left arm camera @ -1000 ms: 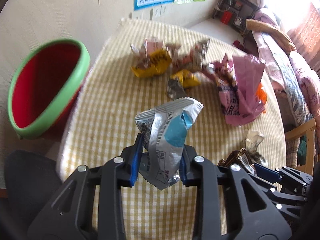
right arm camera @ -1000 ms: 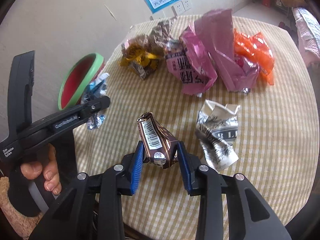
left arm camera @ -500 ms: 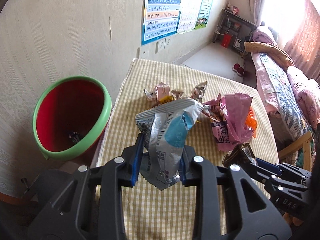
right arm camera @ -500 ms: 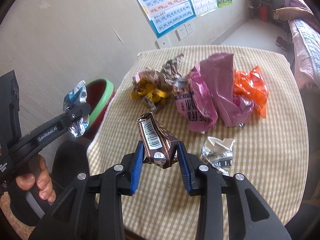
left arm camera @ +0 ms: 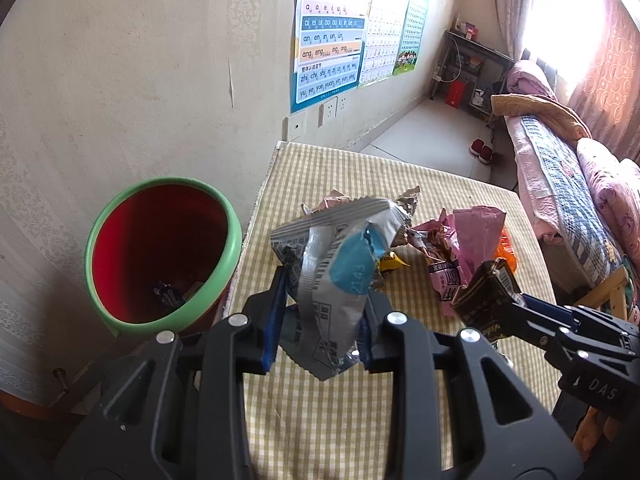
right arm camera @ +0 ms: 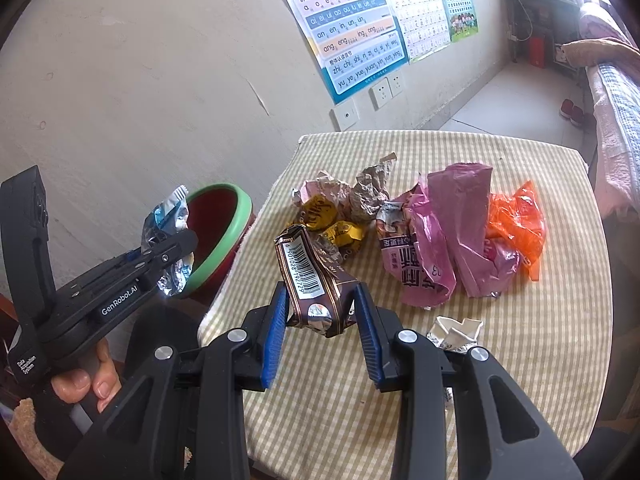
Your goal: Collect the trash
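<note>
Working down from the biggest thing, I have the table (right arm camera: 520, 380) under its checked cloth, with loose wrappers piled toward its far side: a pink bag (right arm camera: 452, 236), an orange bag (right arm camera: 516, 220), yellow wrappers (right arm camera: 320, 212) and a small white scrap (right arm camera: 456, 332) near my right tool. Beside the table's left edge stands the bin (left arm camera: 236, 240), red inside with a green rim; its mouth faces me and I can make out a few small wrappers lying at the bottom, otherwise it looks mostly unfilled.

My left hand-held gripper (left arm camera: 320, 332) is pinching a silver-and-blue packet (left arm camera: 336, 272), held above the table's near left part, just right of the bin's rim. My right hand-held gripper (right arm camera: 322, 328) is clamped on a brown barcode wrapper (right arm camera: 316, 284), lifted clear of the cloth.

I judge the step in hand is carrying both pieces to the bin. To do it well, I'd bring the left packet fully over the opening before letting go, since a light foil bag can drift and catch the rim, then follow with the right, keeping the two tools from crossing.
</note>
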`<action>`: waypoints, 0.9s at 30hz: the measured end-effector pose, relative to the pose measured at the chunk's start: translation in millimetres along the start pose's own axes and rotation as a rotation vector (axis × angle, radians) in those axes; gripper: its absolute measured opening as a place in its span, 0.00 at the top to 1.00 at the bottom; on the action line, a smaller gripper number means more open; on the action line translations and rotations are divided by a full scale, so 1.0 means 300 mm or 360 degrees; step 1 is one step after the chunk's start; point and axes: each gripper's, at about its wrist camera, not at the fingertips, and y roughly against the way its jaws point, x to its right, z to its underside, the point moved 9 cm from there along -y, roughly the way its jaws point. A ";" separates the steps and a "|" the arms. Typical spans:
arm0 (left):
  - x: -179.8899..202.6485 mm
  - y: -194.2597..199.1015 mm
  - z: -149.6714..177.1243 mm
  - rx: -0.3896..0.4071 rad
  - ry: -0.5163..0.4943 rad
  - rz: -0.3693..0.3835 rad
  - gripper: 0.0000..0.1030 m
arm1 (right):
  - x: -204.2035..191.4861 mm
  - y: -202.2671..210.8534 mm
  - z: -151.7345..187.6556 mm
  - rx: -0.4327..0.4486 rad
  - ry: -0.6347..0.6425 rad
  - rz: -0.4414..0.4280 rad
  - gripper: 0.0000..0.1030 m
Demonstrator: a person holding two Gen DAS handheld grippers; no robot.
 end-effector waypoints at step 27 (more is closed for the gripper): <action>-0.136 -0.010 -0.004 -0.0013 0.0057 -0.0116 0.71 | -0.176 -0.070 -0.088 0.0014 0.0149 -0.0115 0.68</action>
